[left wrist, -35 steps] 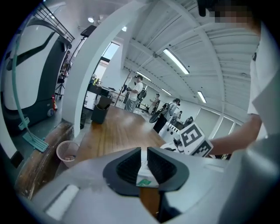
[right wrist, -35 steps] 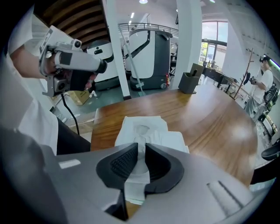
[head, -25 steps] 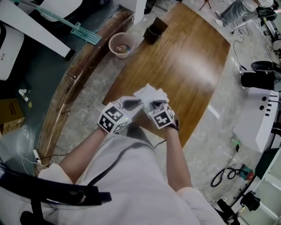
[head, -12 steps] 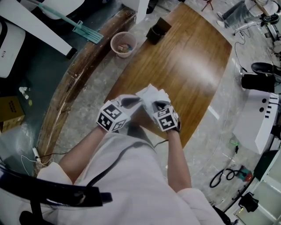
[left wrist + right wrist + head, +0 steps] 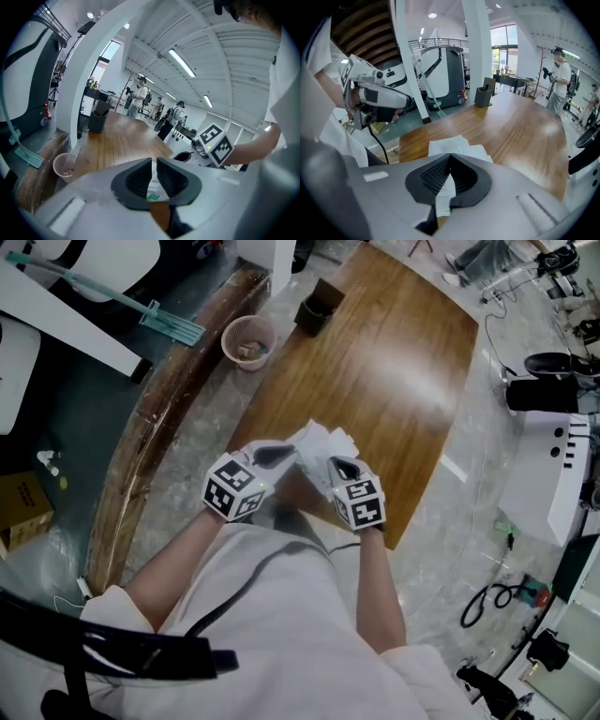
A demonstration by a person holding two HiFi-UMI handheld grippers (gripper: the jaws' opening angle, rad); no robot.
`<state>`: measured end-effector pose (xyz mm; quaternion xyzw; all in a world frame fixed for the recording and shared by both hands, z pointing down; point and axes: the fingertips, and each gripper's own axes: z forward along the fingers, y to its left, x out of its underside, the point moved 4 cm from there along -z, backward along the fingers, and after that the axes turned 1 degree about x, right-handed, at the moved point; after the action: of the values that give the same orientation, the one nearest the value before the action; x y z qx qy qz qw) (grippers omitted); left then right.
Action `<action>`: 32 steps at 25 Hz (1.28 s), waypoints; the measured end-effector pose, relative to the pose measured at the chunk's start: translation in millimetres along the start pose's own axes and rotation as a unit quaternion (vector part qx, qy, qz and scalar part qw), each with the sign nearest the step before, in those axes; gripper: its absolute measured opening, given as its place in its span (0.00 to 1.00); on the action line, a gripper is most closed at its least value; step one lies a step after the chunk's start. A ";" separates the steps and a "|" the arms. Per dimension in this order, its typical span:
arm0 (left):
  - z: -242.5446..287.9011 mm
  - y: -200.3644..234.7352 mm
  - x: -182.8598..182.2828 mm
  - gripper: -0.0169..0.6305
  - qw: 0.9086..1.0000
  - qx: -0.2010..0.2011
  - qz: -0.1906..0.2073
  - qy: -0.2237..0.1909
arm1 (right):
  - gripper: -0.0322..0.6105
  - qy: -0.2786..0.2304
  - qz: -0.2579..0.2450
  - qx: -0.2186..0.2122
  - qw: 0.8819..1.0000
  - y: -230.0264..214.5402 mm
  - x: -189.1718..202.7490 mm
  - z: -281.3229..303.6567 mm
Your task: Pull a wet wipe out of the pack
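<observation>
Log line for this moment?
left gripper: shut on white green-printed wipe pack | right gripper: shut on white wipe sheet | over brown wooden table

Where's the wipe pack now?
The wipe pack is at head-view centre, pinched by the left gripper and the right gripper, above the table's near edge.

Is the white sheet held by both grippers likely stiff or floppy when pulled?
Probably floppy: the white sheet lies folded and creased beyond the right gripper. Likely light too: thin edge pinches by it and the left gripper seem enough to carry it.
</observation>
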<state>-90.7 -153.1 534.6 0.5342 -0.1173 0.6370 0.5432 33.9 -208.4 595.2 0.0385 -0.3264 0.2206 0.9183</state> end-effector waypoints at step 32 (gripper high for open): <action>20.1 -28.7 -29.4 0.06 0.987 0.127 0.088 0.033 | 0.06 -0.159 0.120 0.124 0.972 14.7 -30.9 -87.5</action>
<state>-60.8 -173.4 506.6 0.5652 -0.0643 0.7092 0.4164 57.3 -188.2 506.5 0.1473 -0.4400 0.3593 0.8097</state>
